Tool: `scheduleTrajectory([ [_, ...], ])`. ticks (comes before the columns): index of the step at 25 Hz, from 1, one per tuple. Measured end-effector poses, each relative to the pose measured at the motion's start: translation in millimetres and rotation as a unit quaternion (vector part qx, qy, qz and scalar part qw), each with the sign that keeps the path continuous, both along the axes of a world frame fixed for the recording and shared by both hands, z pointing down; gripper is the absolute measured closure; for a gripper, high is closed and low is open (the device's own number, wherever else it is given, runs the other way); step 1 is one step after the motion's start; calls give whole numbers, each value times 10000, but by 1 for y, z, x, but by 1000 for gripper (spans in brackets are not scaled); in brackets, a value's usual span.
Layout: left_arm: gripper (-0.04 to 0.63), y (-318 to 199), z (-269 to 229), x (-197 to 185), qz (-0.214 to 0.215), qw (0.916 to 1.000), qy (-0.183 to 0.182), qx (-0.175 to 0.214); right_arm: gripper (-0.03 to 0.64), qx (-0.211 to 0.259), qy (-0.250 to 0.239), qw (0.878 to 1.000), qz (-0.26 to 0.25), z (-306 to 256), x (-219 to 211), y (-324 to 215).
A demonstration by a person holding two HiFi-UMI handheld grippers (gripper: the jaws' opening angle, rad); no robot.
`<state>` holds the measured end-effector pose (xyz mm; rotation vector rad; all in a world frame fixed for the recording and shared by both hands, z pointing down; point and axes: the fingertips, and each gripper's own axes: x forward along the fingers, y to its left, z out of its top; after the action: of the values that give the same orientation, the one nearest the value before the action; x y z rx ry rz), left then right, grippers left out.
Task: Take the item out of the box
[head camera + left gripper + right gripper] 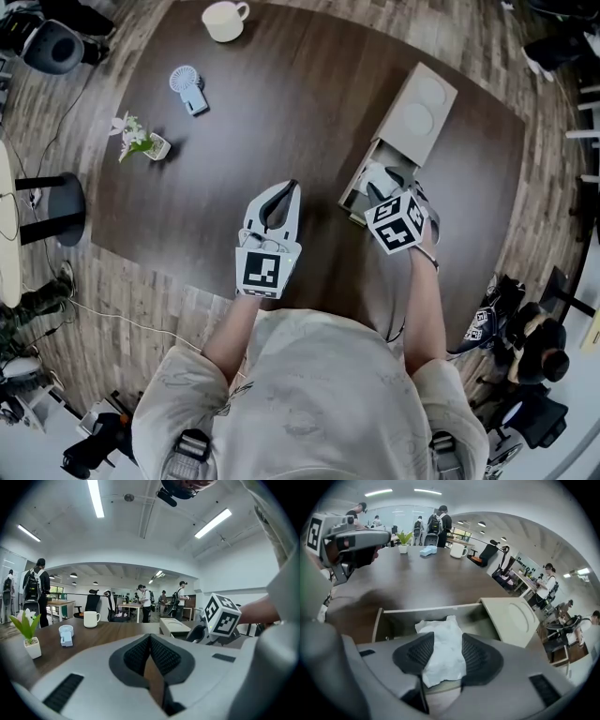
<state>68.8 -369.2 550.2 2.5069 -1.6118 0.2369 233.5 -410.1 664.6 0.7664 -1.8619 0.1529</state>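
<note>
Dark table (281, 112) bearing open box (426, 610), white crumpled item (436, 627) lying inside. Right gripper (446, 646) hanging over it, jaws spread astride, not pressing. Left gripper (150, 639) idling, jaws together, empty. Risks: jaws pinching only a loose fold, item slipping out; unbraced box dragging along.

No words, brands or numbers to read anywhere here. The only signs on show are the black-and-white square coded patterns on the white marker cube (260, 271) of the left gripper (286, 187), and on the matching cube (396, 223) of the right gripper (386, 183). They are blocky codes, not lettering.
</note>
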Motion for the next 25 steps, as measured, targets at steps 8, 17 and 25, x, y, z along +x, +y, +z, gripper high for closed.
scheduleTrajectory([
  [8,592,0,5,1,-15,10000,38,-51,455,-295,-87,9994,180,6,-1,1],
  [17,592,2,3,4,9,10000,21,-29,577,-109,433,9989,-161,8,6,2],
  [25,592,3,-1,4,11,10000,18,20,598,-119,343,9993,-135,7,6,2],
])
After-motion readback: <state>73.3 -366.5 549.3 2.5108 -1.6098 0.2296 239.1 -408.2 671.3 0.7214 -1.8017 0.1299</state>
